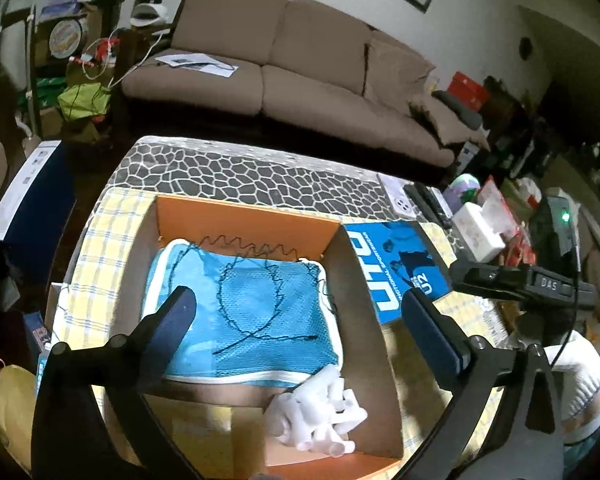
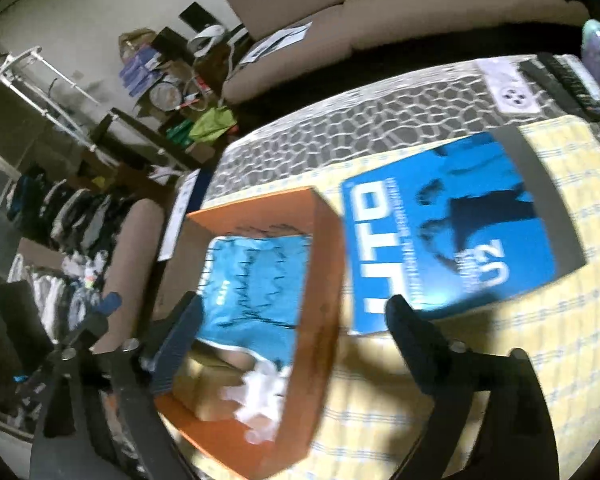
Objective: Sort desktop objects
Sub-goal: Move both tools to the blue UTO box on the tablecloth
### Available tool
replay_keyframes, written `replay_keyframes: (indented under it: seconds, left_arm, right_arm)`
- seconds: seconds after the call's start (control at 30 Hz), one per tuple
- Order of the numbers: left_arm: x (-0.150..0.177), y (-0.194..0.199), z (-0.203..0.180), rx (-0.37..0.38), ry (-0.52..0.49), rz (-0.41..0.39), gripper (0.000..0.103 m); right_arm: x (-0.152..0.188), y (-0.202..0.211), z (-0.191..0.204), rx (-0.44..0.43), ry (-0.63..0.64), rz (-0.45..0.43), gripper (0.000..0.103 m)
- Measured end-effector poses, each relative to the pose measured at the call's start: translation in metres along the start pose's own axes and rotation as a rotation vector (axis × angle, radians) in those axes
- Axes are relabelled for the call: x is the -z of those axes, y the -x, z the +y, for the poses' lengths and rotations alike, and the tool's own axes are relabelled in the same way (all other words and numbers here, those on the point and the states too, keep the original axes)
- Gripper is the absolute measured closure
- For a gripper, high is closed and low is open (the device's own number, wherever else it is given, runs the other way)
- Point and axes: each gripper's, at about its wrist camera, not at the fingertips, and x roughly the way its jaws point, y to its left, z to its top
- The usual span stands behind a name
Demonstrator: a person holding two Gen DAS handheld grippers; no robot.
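Left gripper (image 1: 298, 300): jaws spread wide, nothing between the pads. It hangs over the orange box (image 1: 244, 220), pointing down into it. Directly under and ahead of its fingers lies the blue mesh cloth (image 1: 256, 312) with a thin black cord (image 1: 236, 292) looped on top. Nearer the gripper's base, toward its right finger, a clump of white plastic pieces (image 1: 320, 412) sits in the box corner.

Right gripper (image 2: 292, 312): jaws also fully apart, empty. Its left finger is over the box interior and its right finger over the checked yellow cloth (image 2: 540, 360) outside, so the box's right wall runs between them (view is motion-blurred, so I can't tell whether anything touches).

Blue booklet (image 2: 452, 232) lies flat on the checked cloth, just beyond the right gripper's right finger and beside the box wall. In the left wrist view the right gripper's dark body shows off to the right of the left gripper, above the booklet's far side.
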Motion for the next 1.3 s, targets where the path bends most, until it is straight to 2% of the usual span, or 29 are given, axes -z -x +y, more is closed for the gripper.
replay_keyframes:
  seconds: [0.17,0.47,0.63,0.83,0.93,1.03,1.2,1.3]
  left_arm:
    - [-0.002,-0.012,-0.022,-0.014,-0.036,0.013,0.000]
    - [-0.003,-0.043,-0.064,-0.016,-0.088,0.048,0.000]
    - [0.003,-0.071,-0.098,0.035,-0.130,0.111,0.000]
    - [0.023,-0.104,-0.149,0.064,-0.223,0.169,0.000]
    - [0.022,-0.124,-0.169,0.037,-0.297,0.196,0.000]
    - [0.006,-0.149,-0.175,0.007,-0.333,0.235,0.000]
    - [-0.033,-0.189,-0.165,-0.001,-0.254,0.290,0.000]
    - [-0.051,-0.212,-0.159,0.001,-0.226,0.315,0.000]
  right_arm:
    - [-0.001,0.020,-0.021,0.061,-0.026,-0.043,0.000]
    - [-0.010,0.041,-0.062,0.124,-0.048,-0.061,0.000]
    - [-0.015,0.041,-0.090,0.182,-0.050,-0.064,0.000]
    - [-0.016,0.028,-0.131,0.202,-0.085,-0.048,0.000]
    - [-0.016,0.026,-0.145,0.200,-0.097,-0.048,0.000]
    - [-0.010,0.030,-0.163,0.175,-0.131,-0.060,0.000]
    - [0.000,0.028,-0.190,0.125,-0.182,-0.058,0.000]
    - [0.008,0.026,-0.207,0.061,-0.240,-0.062,0.000]
